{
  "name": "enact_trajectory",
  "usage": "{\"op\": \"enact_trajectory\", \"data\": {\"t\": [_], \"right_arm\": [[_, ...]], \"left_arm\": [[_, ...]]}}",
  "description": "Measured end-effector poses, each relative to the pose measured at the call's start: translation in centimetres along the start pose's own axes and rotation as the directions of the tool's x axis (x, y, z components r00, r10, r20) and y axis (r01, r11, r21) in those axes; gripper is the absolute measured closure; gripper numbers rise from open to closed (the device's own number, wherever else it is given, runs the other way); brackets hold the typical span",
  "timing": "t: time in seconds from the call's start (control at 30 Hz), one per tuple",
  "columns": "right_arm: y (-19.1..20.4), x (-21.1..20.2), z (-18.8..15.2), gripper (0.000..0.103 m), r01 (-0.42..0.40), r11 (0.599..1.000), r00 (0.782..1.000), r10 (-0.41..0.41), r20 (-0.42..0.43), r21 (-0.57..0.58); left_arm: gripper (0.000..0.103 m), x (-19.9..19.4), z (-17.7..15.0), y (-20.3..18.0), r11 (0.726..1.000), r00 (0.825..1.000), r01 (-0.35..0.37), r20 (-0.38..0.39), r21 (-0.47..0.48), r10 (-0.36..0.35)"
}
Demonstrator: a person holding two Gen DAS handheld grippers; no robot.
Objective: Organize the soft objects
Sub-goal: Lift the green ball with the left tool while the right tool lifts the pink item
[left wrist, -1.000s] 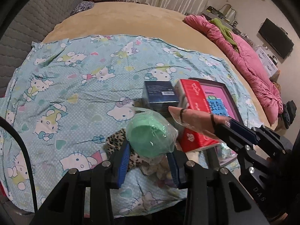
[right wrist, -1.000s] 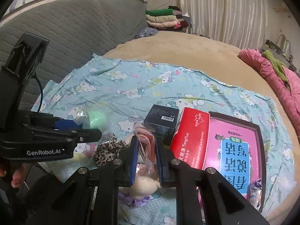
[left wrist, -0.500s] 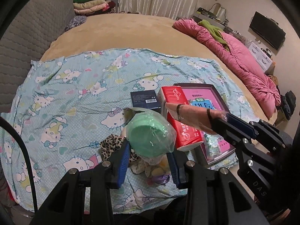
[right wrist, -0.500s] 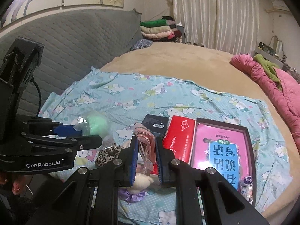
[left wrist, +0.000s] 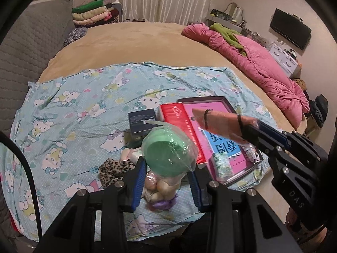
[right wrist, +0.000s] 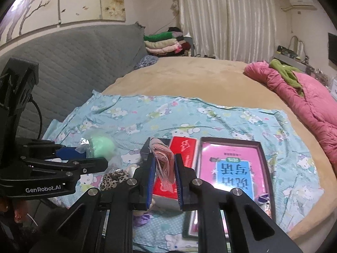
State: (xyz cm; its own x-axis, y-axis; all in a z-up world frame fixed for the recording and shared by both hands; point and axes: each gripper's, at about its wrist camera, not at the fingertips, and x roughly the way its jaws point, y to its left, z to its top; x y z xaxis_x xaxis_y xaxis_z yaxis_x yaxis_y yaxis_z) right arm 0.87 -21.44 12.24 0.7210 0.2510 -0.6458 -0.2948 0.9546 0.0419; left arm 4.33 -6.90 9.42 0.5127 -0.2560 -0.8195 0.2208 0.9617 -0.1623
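My left tongs [left wrist: 166, 175] clamp a bagged green sponge ball [left wrist: 169, 152], held above the leopard scrunchie [left wrist: 114, 169] on the Hello Kitty sheet [left wrist: 84, 113]. My right tongs [right wrist: 163, 179] pinch a pink bagged bundle [right wrist: 164, 163] narrowly, above the red tissue pack [right wrist: 183, 154].

Dim, warm indoor light fills both fisheye views, brightest on the far curtains [right wrist: 229, 19]. Straight lines bow toward black, vignetted corners. Glare glints off clear plastic wrap [left wrist: 179, 147] and washes a glossy pink cover [right wrist: 229, 168]. Near gripper bodies sit in soft shadow.
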Motion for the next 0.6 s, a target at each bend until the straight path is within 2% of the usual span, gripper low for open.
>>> {"op": "enact_trajectory", "data": {"t": [0.6], "right_arm": [[-7.6,-3.7,-1.3,0.085,0.093,0.984,0.994,-0.101,0.049,0.149]], "left_arm": [[0.064,2.0,1.3,-7.7,0.991,0.998,0.067,-0.010,0.114,-0.067]]}}
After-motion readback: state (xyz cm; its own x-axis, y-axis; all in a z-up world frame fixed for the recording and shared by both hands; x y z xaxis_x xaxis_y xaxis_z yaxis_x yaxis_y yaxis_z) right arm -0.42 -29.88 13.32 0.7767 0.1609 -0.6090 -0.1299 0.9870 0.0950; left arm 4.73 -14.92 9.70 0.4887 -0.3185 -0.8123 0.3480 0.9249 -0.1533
